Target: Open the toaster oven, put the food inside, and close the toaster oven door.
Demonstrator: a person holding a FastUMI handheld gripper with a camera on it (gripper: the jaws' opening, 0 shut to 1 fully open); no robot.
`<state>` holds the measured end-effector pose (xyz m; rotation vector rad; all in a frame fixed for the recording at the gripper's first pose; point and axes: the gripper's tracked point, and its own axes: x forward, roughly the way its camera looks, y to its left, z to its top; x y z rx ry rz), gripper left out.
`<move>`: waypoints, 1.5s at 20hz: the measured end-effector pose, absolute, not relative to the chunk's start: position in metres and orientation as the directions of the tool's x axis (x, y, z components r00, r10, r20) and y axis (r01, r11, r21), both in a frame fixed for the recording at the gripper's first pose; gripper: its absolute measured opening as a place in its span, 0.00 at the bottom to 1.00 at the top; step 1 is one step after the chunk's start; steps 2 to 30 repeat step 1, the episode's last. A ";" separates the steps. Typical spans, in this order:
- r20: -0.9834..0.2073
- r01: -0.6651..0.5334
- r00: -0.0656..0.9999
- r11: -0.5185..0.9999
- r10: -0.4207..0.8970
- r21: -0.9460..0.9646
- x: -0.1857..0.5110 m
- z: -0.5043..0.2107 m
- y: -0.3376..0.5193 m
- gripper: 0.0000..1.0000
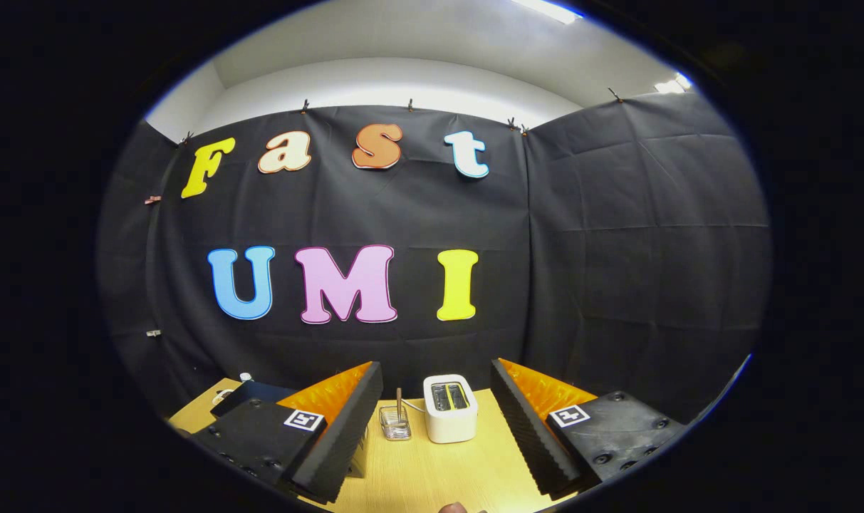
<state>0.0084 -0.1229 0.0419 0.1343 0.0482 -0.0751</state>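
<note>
White toaster (450,407) ahead, gripper (437,413) open, empty

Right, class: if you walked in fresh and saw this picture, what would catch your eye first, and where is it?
First the gripper itself: its two fingers stand wide apart over the wooden table, holding nothing. Beyond them, in the gap, sits a white toaster with slots on top. Just beside the toaster, nearer one finger, is a small clear holder with a stick standing in it.
</note>
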 end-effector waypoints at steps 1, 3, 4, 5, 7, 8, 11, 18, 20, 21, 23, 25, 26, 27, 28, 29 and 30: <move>-0.057 0.079 0.996 0.988 -0.072 0.129 0.009 0.041 -0.122 0.99; -0.057 0.079 0.996 0.988 -0.072 0.129 0.009 0.041 -0.122 0.99; -0.057 0.079 0.996 0.988 -0.072 0.129 0.009 0.041 -0.122 0.99; -0.057 0.079 0.996 0.988 -0.072 0.129 0.009 0.041 -0.122 0.99; -0.057 0.079 0.996 0.988 -0.072 0.129 0.009 0.041 -0.122 0.99; -0.057 0.079 0.996 0.988 -0.072 0.129 0.009 0.041 -0.122 0.99; -0.057 0.079 0.996 0.988 -0.072 0.129 0.009 0.041 -0.122 0.99; -0.057 0.079 0.996 0.988 -0.072 0.129 0.009 0.041 -0.122 0.99; -0.057 0.079 0.996 0.988 -0.072 0.129 0.009 0.041 -0.122 0.99; -0.057 0.079 0.996 0.988 -0.072 0.129 0.009 0.041 -0.122 0.99; -0.057 0.079 0.996 0.988 -0.072 0.129 0.009 0.041 -0.122 0.99; -0.057 0.079 0.996 0.988 -0.072 0.129 0.009 0.041 -0.122 0.99; -0.057 0.079 0.996 0.988 -0.072 0.129 0.009 0.041 -0.122 0.99; -0.057 0.079 0.996 0.988 -0.072 0.129 0.009 0.041 -0.122 0.99; -0.057 0.079 0.996 0.988 -0.072 0.129 0.009 0.041 -0.122 0.99; -0.057 0.079 0.996 0.988 -0.072 0.129 0.009 0.041 -0.122 0.99; -0.057 0.079 0.996 0.988 -0.072 0.129 0.009 0.041 -0.122 0.99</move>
